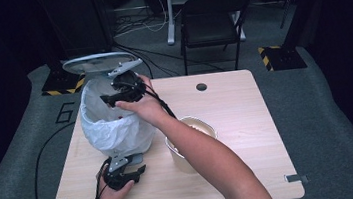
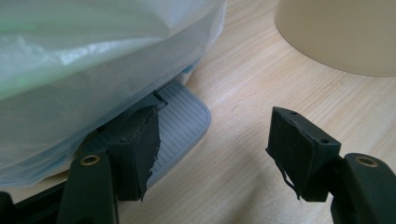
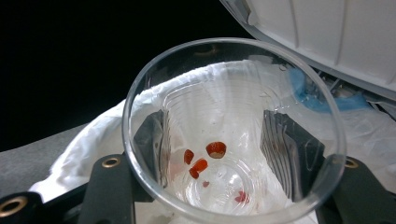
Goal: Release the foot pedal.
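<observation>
Wooden counter (image 1: 237,122): left gripper (image 2: 212,154), spread, presses the bin pedal (image 2: 180,122); right gripper (image 3: 215,149) pinches a clear cup (image 3: 233,126) above the bag-lined bin (image 1: 112,127), scraps not yet dumped.

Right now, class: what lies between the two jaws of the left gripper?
Bare wooden table, as the left gripper view shows. The bin's grey pedal sits just inside the left gripper's left-hand jaw.

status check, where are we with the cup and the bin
Right gripper shut on clear plastic cup, over pedal bin, lid up. Left gripper open at pedal. Nothing blocking.
</observation>
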Motion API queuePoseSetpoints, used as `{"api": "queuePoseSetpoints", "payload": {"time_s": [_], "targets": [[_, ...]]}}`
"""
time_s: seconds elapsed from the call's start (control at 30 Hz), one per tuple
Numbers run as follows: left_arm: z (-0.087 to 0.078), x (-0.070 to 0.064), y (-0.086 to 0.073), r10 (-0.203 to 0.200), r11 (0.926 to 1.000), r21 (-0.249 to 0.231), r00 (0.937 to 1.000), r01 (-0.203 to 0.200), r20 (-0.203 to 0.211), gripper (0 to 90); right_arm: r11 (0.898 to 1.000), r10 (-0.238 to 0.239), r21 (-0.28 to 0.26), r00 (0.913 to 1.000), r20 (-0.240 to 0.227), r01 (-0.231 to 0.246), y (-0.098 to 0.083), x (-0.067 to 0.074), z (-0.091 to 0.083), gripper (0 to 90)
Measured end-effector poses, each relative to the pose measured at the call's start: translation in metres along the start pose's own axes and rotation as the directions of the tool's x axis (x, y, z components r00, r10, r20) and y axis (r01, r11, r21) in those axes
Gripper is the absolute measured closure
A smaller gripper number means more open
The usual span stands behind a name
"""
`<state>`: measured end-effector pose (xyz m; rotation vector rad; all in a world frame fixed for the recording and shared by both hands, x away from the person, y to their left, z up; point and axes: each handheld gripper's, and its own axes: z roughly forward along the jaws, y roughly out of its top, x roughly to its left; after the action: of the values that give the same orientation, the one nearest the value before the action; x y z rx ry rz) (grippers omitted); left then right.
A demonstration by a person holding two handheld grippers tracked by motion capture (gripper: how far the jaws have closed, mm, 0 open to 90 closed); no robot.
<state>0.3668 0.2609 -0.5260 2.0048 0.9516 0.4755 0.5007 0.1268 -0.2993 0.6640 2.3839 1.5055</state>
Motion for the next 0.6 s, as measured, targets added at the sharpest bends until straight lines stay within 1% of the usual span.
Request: {"api": "queuePoseSetpoints", "payload": {"time_s": [0.03,0.07,0.1,0.13,0.17,0.2,0.23,0.27,0.3,0.33,0.4,0.43,0.53,0.57,0.6], "targets": [[0.0,0.0,0.0,-0.001,1.0,-0.001,1.0,0.001,0.0,34.0,1.0,-0.001,0.007,0.9999,0.013,0.001,0.0,0.001,0.002,42.1],[0.0,0.0,0.0,0.001,1.0,0.005,1.0,-0.001,0.003,34.0,1.0,0.003,0.013,0.9993,0.038,-0.003,0.001,0.002,0.003,41.3],[0.001,-0.001,-0.001,-0.005,0.9998,-0.02,0.9999,0.005,-0.013,34.0,1.0,0.012,0.016,0.9989,0.045,-0.013,0.001,0.003,0.003,39.8],[0.002,-0.001,-0.001,-0.007,0.9996,-0.028,0.9999,0.007,-0.015,34.0,1.0,0.016,0.016,0.9989,0.044,-0.017,0.001,0.002,0.003,37.7],[0.002,-0.001,-0.001,-0.007,0.9996,-0.028,0.9999,0.007,-0.015,34.0,1.0,0.015,0.008,0.9984,0.054,-0.015,0.002,0.003,0.002,32.3],[0.002,-0.001,-0.001,-0.008,0.9996,-0.028,0.9999,0.007,-0.015,34.0,1.0,0.001,0.011,0.9991,0.042,-0.001,0.002,0.003,0.002,23.0],[0.002,-0.001,-0.001,-0.009,0.9996,-0.028,0.9999,0.009,-0.013,34.0,1.0,-0.001,0.01,0.9994,0.033,0.001,0.002,0.003,0.001,18.6],[0.002,-0.001,-0.001,-0.01,0.9995,-0.029,0.9999,0.009,-0.013,34.0,1.0,0.019,0.004,0.9997,0.018,-0.019,0.002,0.003,0.001,13.7],[0.002,-0.001,-0.001,-0.013,0.9995,-0.029,0.9999,0.013,-0.011,34.0,1.0,0.01,0.007,0.9999,0.005,-0.01,0.002,0.002,-0.002,13.1],[-0.001,0.001,0.0,-0.007,1.0,0.004,0.9999,0.007,0.012,33.9,1.0,0.008,-0.004,1.0,-0.002,-0.008,0.002,0.002,-0.004,13.3],[-0.001,0.002,0.0,-0.009,1.0,-0.003,0.9999,0.009,0.013,33.9,1.0,-0.003,-0.012,0.9997,-0.025,0.003,0.001,0.002,-0.01,11.4],[0.0,0.001,0.0,-0.01,0.9999,-0.003,0.9999,0.011,0.012,33.9,1.0,0.0,-0.023,0.9997,-0.023,0.0,0.001,0.002,-0.015,12.0],[-0.001,0.0,0.0,-0.008,1.0,0.003,0.9999,0.008,0.007,33.8,0.998,0.008,-0.059,0.9988,-0.049,-0.011,-0.001,0.0,-0.033,13.9],[-0.001,0.001,0.0,-0.011,0.9999,-0.001,0.9999,0.011,0.01,33.8,0.998,0.011,-0.061,0.9987,-0.051,-0.014,-0.002,0.0,-0.036,14.1],[-0.001,0.002,0.0,-0.01,0.9999,-0.009,0.9999,0.01,0.012,33.8,0.998,0.015,-0.059,0.9983,-0.056,-0.019,-0.003,0.001,-0.044,14.3]]}}
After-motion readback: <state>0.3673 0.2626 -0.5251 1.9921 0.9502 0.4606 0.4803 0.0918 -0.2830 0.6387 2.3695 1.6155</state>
